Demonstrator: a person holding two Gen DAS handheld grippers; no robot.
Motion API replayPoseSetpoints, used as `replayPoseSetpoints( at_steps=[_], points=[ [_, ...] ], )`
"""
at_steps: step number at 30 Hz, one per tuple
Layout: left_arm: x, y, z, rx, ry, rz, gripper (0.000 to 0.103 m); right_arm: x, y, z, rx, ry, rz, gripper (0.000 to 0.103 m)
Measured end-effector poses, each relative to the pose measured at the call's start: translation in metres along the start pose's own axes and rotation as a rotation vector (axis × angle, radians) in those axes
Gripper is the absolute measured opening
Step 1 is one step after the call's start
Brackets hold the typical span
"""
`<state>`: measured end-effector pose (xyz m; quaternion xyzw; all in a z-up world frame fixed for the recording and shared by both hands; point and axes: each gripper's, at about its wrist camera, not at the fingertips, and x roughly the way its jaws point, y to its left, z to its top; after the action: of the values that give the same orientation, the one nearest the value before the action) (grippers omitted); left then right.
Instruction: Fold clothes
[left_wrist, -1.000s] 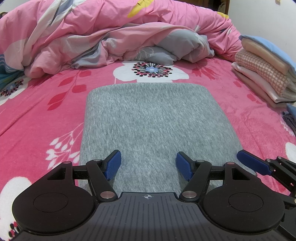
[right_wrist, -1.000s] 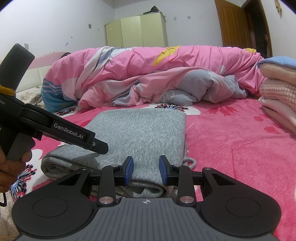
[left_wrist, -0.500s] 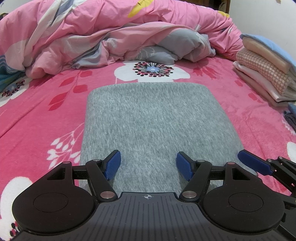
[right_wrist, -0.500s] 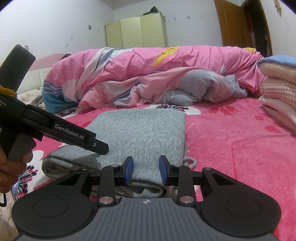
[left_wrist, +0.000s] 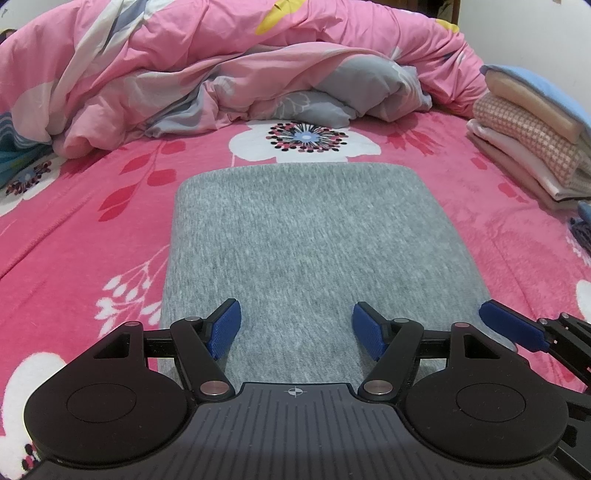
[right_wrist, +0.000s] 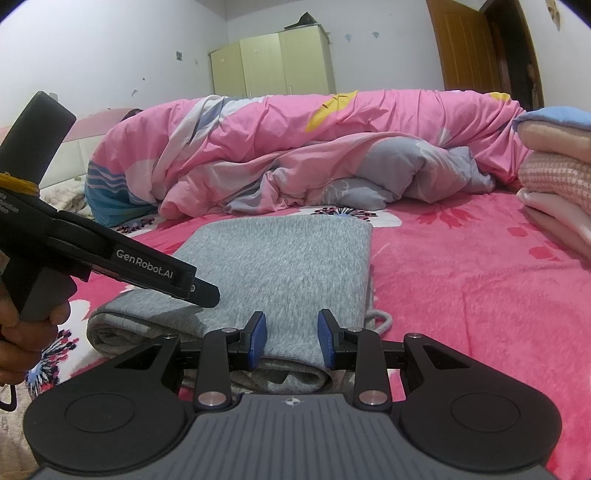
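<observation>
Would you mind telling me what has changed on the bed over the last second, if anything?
Nothing has visibly changed. The folded grey garment lies flat on the pink bedsheet as before. The left gripper hovers over its near end with jaws apart and nothing between them, and the right gripper sits at the garment's near right corner, pads apart, gripping nothing. The stack of folded clothes and the crumpled duvet are unmoved.

- Ahead of you, a pale green wardrobe (right_wrist: 273, 62) stands against the white wall (right_wrist: 110, 55).
- To your right is a wooden door (right_wrist: 465, 44).
- A pink floral bedsheet (right_wrist: 461, 280) covers the bed.
</observation>
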<state>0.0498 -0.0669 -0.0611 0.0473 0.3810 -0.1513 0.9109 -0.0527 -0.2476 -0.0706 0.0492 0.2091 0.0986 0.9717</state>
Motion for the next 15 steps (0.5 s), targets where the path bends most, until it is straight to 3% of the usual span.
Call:
replayPoseSetpoints(
  at_steps=[15],
  points=[
    [0.000, 0.001, -0.001, -0.001, -0.006, -0.002, 0.069, -0.029, -0.010, 0.008, 0.025, 0.057, 0.012, 0.033]
  ],
)
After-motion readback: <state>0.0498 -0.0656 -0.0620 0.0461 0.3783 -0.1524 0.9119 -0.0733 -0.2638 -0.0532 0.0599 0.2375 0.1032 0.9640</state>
